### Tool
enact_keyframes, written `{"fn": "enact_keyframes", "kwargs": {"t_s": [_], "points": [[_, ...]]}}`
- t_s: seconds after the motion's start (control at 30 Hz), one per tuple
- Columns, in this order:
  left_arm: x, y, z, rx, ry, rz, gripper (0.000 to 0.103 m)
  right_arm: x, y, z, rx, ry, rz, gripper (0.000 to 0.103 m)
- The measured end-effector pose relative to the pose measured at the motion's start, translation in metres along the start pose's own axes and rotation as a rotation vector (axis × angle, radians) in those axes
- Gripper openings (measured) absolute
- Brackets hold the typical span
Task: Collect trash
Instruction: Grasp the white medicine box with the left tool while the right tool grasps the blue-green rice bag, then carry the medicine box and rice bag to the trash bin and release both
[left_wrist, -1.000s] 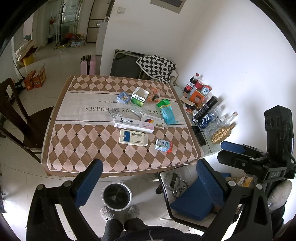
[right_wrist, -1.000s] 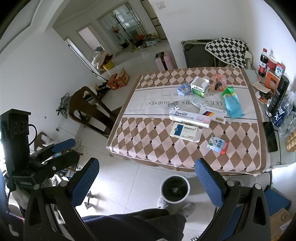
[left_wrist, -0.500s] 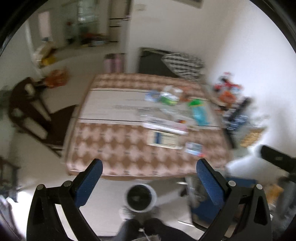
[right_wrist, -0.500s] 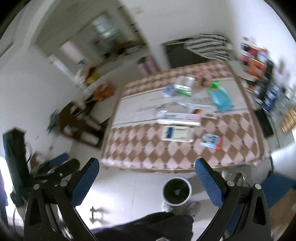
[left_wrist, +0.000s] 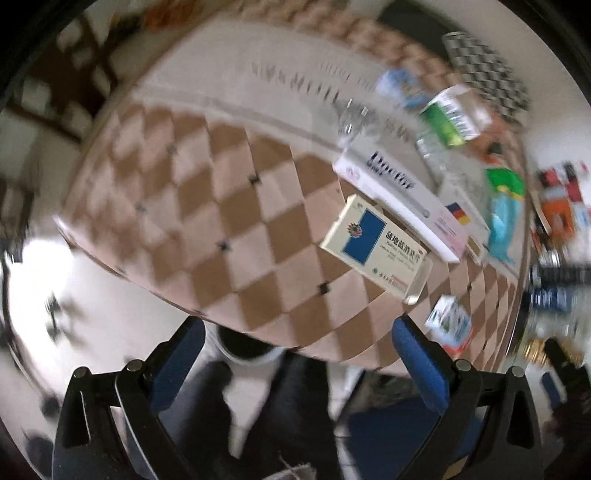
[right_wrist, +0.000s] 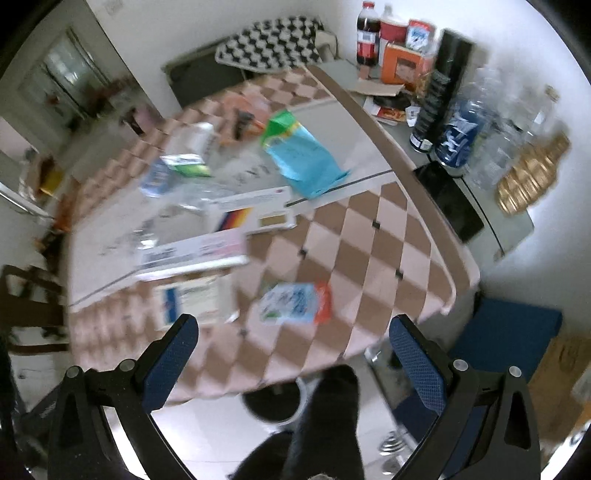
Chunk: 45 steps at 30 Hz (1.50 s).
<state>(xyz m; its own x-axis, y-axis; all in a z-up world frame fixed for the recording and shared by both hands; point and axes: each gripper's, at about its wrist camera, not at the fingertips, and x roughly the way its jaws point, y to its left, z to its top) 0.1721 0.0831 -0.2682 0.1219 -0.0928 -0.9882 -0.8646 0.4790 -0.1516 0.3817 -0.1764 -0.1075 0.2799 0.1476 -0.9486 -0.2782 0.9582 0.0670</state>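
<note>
Trash lies on a table with a brown checked cloth (left_wrist: 229, 206). A white and blue medicine box (left_wrist: 375, 247) lies nearest my left gripper (left_wrist: 299, 354), which is open and empty over the near table edge. A long white box (left_wrist: 399, 201) lies behind it. A small blue and orange carton (right_wrist: 293, 302) lies just ahead of my right gripper (right_wrist: 291, 350), which is open and empty. A teal and green bag (right_wrist: 301, 157) lies farther back. A round bin (right_wrist: 275, 402) stands on the floor below the table edge. Both views are motion-blurred.
A side shelf (right_wrist: 491, 218) at the right carries bottles (right_wrist: 369, 33), a black can (right_wrist: 441, 88) and a phone (right_wrist: 448, 201). A blue stool (right_wrist: 506, 336) stands beside the table. A dark wooden chair (right_wrist: 26, 306) stands at the left. The person's legs (right_wrist: 317, 435) are below.
Both grippers have swung down and forward toward the table. The boxes now loom much larger. The left view has tilted right and the right view left. Both stay open.
</note>
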Motion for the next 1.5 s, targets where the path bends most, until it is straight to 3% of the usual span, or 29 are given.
{"fn": "enact_keyframes", "kwargs": {"t_s": [0.17,0.37,0.5,0.53,0.67,0.77,0.83,0.9,0.97,1.07,1.2,1.33,1.4,1.5], "points": [[0.064,-0.026,0.029,-0.269,0.148,-0.029,0.103,0.094,-0.001,0.07,-0.103,0.09,-0.05,0.103],[0.102,-0.04,0.052,-0.479,0.207,0.008,0.1,0.173,0.005,0.14,-0.203,0.15,-0.074,0.103],[0.105,-0.043,0.052,-0.596,0.205,0.041,0.082,0.198,0.006,0.172,-0.257,0.158,-0.075,0.103],[0.1,-0.044,0.051,-0.611,0.197,0.06,0.081,0.202,0.006,0.178,-0.269,0.159,-0.076,0.103],[0.085,-0.057,0.05,-0.52,0.17,0.127,0.081,0.224,0.008,0.205,-0.303,0.171,-0.071,0.103],[0.069,-0.062,0.06,-0.354,0.132,0.194,0.081,0.242,0.011,0.221,-0.312,0.192,-0.05,0.103],[0.059,-0.068,0.069,-0.175,0.103,0.273,0.081,0.25,0.013,0.228,-0.326,0.207,-0.045,0.103],[0.052,-0.071,0.071,-0.045,0.093,0.344,0.081,0.258,0.015,0.232,-0.341,0.223,-0.032,0.094],[0.045,-0.071,0.069,0.001,0.085,0.349,0.081,0.258,0.015,0.229,-0.35,0.238,-0.025,0.075],[0.043,-0.066,0.059,-0.008,0.09,0.333,0.082,0.257,0.009,0.218,-0.359,0.275,-0.016,0.072],[0.044,-0.054,0.047,-0.116,0.081,0.274,0.082,0.251,0.0,0.199,-0.361,0.347,0.0,0.072],[0.037,-0.038,0.033,-0.147,0.077,0.25,0.081,0.257,0.003,0.191,-0.371,0.33,-0.033,0.08],[0.037,-0.04,0.035,-0.14,0.067,0.23,0.071,0.269,0.006,0.19,-0.362,0.328,-0.062,0.08],[0.049,-0.049,0.033,-0.108,0.045,0.264,0.071,0.273,0.006,0.193,-0.354,0.299,-0.073,0.078]]}}
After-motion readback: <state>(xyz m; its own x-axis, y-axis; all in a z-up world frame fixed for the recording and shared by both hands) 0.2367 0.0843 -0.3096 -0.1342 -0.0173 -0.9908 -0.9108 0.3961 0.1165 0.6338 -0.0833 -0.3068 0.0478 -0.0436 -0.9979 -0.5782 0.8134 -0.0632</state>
